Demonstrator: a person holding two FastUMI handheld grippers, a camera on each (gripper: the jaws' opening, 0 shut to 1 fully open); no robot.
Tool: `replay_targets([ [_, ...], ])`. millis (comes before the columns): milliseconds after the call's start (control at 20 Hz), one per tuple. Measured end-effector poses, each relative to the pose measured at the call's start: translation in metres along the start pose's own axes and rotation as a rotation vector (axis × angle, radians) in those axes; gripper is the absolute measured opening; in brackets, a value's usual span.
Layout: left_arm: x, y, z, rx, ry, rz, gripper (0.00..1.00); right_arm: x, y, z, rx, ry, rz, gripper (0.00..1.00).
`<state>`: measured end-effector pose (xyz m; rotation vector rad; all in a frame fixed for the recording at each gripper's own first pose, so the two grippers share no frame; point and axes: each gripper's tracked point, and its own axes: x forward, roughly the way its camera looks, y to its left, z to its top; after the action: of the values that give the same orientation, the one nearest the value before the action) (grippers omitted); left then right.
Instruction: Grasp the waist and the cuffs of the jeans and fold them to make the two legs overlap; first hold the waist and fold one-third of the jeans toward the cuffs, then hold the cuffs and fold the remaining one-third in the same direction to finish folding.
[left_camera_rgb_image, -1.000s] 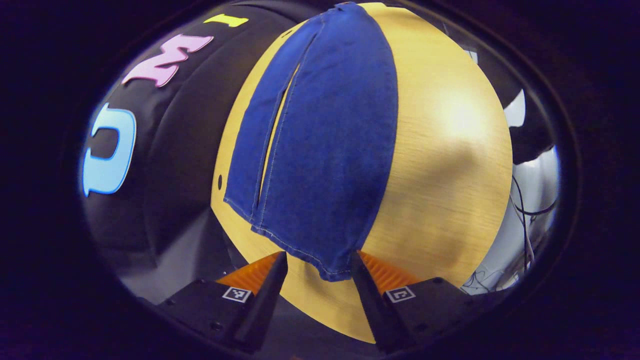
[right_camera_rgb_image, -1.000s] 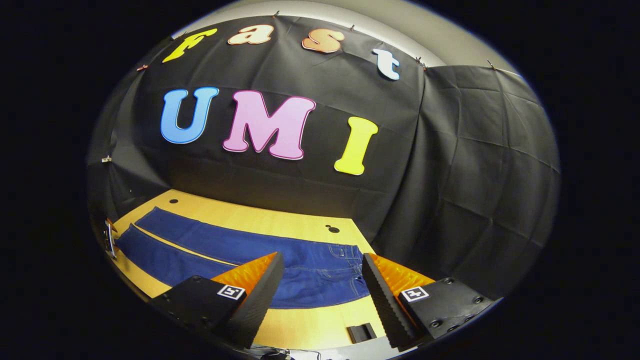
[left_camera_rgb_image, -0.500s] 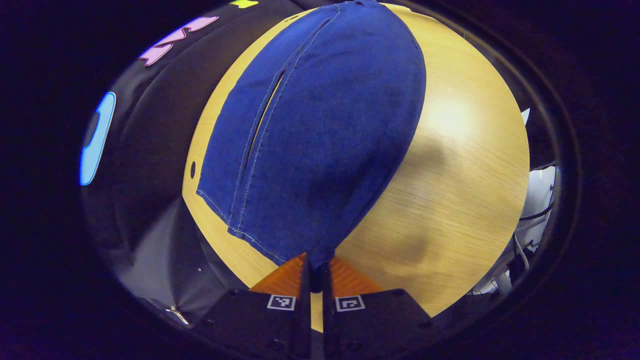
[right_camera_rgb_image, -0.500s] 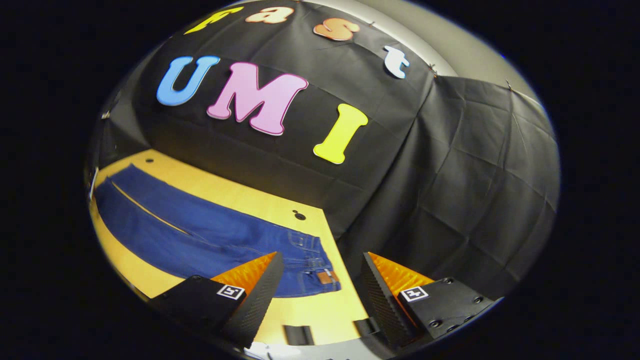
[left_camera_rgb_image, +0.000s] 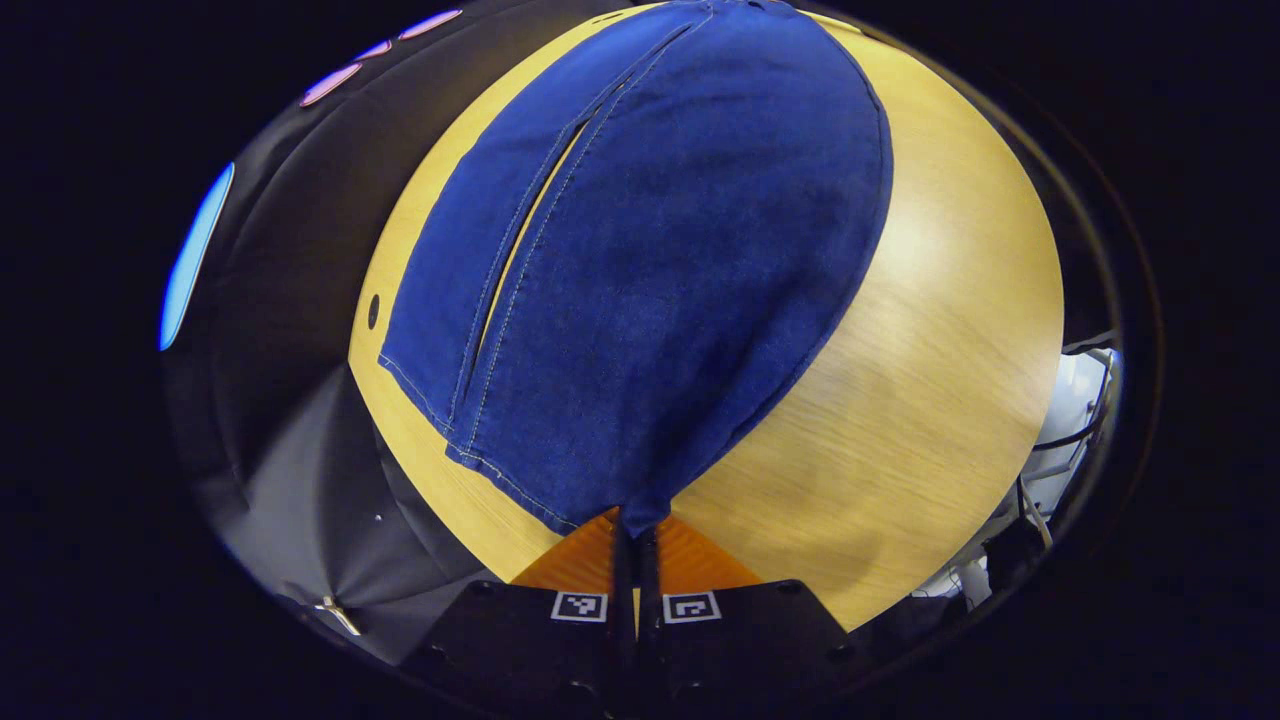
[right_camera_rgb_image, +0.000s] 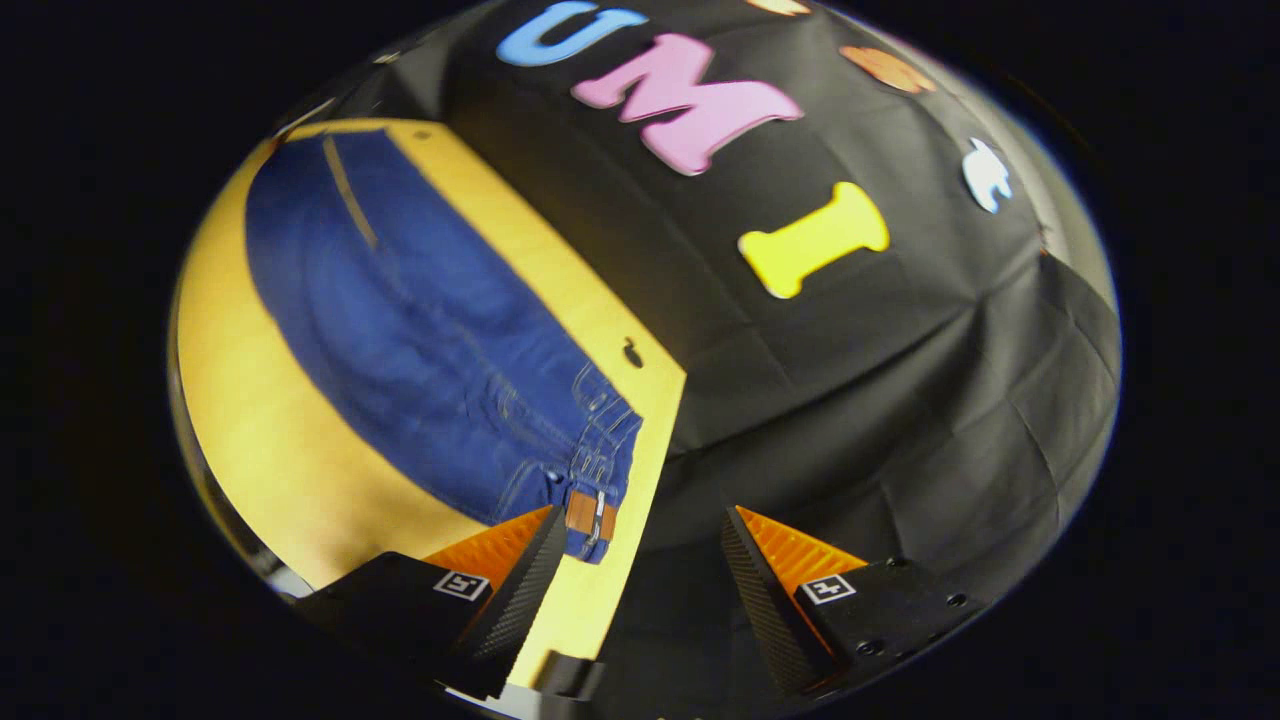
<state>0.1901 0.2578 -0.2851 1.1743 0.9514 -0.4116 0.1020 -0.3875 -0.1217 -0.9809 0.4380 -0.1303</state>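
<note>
Blue jeans (left_camera_rgb_image: 640, 260) lie flat along the wooden table (left_camera_rgb_image: 930, 330), legs side by side with a narrow gap between them. In the left gripper view my left gripper (left_camera_rgb_image: 632, 535) is shut on the near cuff corner of the jeans, the cloth pinched between its fingers. In the right gripper view the jeans (right_camera_rgb_image: 400, 310) stretch away to the upper left, and the waist with a brown patch (right_camera_rgb_image: 590, 512) lies at the table's end. My right gripper (right_camera_rgb_image: 640, 560) stands open just beyond the waist, nothing between its fingers.
The table's end edge (right_camera_rgb_image: 640, 480) runs beside the waist, with black cloth wall behind it. A small dark hole (right_camera_rgb_image: 632, 352) marks the tabletop near the waist. Cables and white gear (left_camera_rgb_image: 1070, 400) sit past the table's right side in the left gripper view.
My left gripper closed on the cuff corner about half a second ago and stays shut. My right gripper swung round toward the waist end, still open.
</note>
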Motion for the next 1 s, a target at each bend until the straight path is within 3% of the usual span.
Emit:
replay_targets([
  [250, 0.0, 0.0, 0.002, -0.025, 0.045, 0.023, 0.06, 0.045, 0.043, -0.067, -0.334, 0.079, 0.209, 0.95],
  [600, -0.001, 0.0, 0.004, -0.071, 0.108, 0.041, 0.06, 0.108, 0.046, -0.09, -0.511, 0.088, 0.24, 0.95],
  [850, -0.001, 0.0, 0.005, -0.096, 0.126, 0.045, 0.06, 0.11, 0.059, -0.08, -0.688, -0.034, 0.239, 0.91],
  [950, -0.002, 0.0, 0.005, -0.099, 0.131, 0.047, 0.06, 0.113, 0.064, -0.084, -0.678, -0.018, 0.271, 0.83],
  [1000, -0.001, 0.0, 0.005, -0.103, 0.133, 0.047, 0.06, 0.117, 0.067, -0.085, -0.662, -0.008, 0.286, 0.69],
])
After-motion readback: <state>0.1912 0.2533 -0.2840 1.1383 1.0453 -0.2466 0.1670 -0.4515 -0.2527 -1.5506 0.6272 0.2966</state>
